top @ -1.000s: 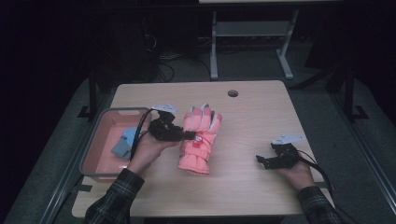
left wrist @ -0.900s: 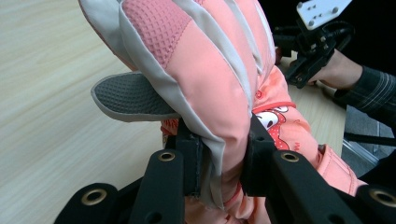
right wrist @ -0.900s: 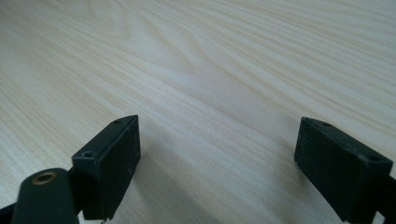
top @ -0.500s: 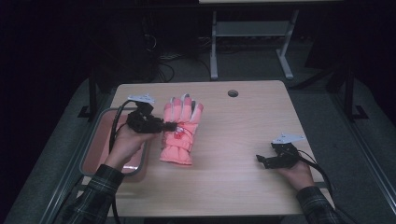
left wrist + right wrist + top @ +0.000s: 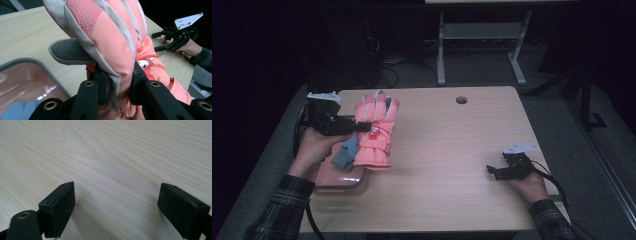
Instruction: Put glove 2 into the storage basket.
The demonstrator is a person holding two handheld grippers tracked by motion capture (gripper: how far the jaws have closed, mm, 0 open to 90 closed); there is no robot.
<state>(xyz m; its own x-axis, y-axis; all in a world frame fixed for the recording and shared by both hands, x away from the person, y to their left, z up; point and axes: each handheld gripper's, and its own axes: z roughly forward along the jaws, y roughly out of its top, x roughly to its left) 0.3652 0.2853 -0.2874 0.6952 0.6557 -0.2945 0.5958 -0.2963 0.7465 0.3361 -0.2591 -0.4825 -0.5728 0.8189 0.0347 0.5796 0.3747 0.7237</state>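
Note:
A pink winter glove [image 5: 376, 131] with grey trim and a small cartoon patch hangs in the air over the table's left edge. My left gripper [image 5: 362, 126] is shut on its middle, and in the left gripper view both black jaws press into the glove [image 5: 117, 52]. Below it stands a pink tray [image 5: 343, 179] with a blue-grey cloth item [image 5: 344, 155] inside. My right gripper [image 5: 493, 171] rests low on the table at the right, jaws wide open; in the right gripper view nothing but bare wood lies between its fingers [image 5: 60, 207].
The wooden table [image 5: 452, 150] has a round cable hole [image 5: 461, 100] near its far edge. A metal stand [image 5: 482, 45] and cables lie on the dark floor behind. In the left gripper view the tray's rim [image 5: 37, 65] is at lower left and the right gripper [image 5: 175, 37] is far off.
My left gripper has carried the glove leftward and upward, from the table's middle to above the tray's edge. The right gripper has stayed where it was.

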